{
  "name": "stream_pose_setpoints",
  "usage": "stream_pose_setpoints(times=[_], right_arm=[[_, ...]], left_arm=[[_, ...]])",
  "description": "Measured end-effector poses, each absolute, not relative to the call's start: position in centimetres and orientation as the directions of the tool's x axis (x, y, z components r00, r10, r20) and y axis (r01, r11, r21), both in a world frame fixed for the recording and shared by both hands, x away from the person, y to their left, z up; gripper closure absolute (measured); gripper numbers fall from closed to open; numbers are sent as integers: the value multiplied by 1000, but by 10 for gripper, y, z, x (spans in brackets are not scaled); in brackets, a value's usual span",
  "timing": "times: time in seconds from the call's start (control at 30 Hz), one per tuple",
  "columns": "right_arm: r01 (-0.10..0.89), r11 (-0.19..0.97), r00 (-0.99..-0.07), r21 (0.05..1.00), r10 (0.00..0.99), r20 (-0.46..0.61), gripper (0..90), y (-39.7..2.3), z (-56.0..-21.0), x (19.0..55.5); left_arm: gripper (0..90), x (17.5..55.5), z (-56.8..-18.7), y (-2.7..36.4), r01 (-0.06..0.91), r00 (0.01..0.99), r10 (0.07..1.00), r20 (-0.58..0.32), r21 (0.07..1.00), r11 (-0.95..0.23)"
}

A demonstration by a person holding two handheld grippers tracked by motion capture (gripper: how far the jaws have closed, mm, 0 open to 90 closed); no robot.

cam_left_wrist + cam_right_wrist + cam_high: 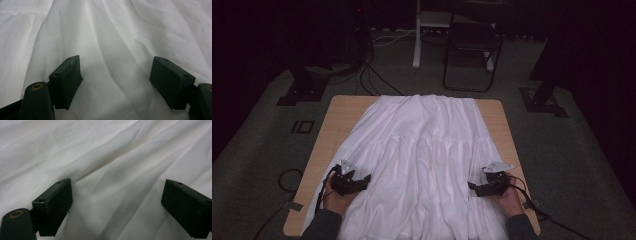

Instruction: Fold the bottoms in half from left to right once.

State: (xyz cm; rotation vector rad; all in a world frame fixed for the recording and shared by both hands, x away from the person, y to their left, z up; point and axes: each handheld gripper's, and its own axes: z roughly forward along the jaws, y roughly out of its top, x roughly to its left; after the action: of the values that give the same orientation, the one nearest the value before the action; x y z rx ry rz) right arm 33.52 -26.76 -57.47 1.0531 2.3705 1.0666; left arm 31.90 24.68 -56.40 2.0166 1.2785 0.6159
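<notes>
A white pleated skirt (424, 155) lies spread over most of the wooden table (341, 111), its wide hem toward the person. My left gripper (364, 181) rests at the skirt's near left edge, pointing inward over the cloth. In the left gripper view the white cloth (110, 37) lies under my left gripper (116, 75), whose jaws stand wide apart with nothing pinched. My right gripper (472, 187) sits at the skirt's near right edge, also pointing inward. Folded white cloth (112, 157) spreads beneath my right gripper (117, 202), its jaws wide apart and gripping nothing.
The table's bare wood shows along the left edge and the right edge (507, 135). Beyond the table stand a dark folding chair (472, 45), a white stand (417, 35) and cables on the grey carpet. Dark frame legs (302, 85) flank the table.
</notes>
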Motion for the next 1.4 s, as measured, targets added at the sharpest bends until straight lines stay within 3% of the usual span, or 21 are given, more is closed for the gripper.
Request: stream_pose_setpoints(times=[0.13,0.23,0.4,0.53,0.67,0.9,1.0,1.07,1.17,1.27,1.4], right_arm=[[490,447,-671,749,741,-3,95,-267,-575,336],[491,440,-666,752,746,-1,128,-268,-574,335],[493,431,-658,756,753,-1,139,-269,-574,335],[496,428,-653,755,757,0,139,-269,-574,334],[498,426,-652,755,758,2,139,-269,-574,333],[499,426,-652,755,758,3,139,-269,-574,333],[499,426,-652,755,758,3,139,-269,-574,333],[498,426,-652,755,758,3,139,-269,-574,333],[498,426,-652,755,758,2,139,-269,-574,333],[498,426,-652,755,758,2,139,-269,-574,333],[498,426,-652,755,758,2,138,-269,-574,333]], left_arm=[[265,318,-563,247,604,396,917,36,742,-290],[383,316,-561,248,607,390,920,39,740,-289],[376,297,-532,267,553,372,928,17,799,-236],[323,277,-522,293,548,303,953,24,813,-195],[185,268,-529,322,609,208,978,-7,783,-124],[147,259,-552,341,702,165,986,-7,703,-112],[168,251,-552,348,689,172,984,-40,719,-91],[234,246,-551,352,673,172,984,-54,736,-77],[419,241,-552,355,678,141,990,-13,730,-87],[416,242,-557,356,693,155,987,-28,715,-89],[312,240,-560,348,688,199,980,-10,714,-132]])
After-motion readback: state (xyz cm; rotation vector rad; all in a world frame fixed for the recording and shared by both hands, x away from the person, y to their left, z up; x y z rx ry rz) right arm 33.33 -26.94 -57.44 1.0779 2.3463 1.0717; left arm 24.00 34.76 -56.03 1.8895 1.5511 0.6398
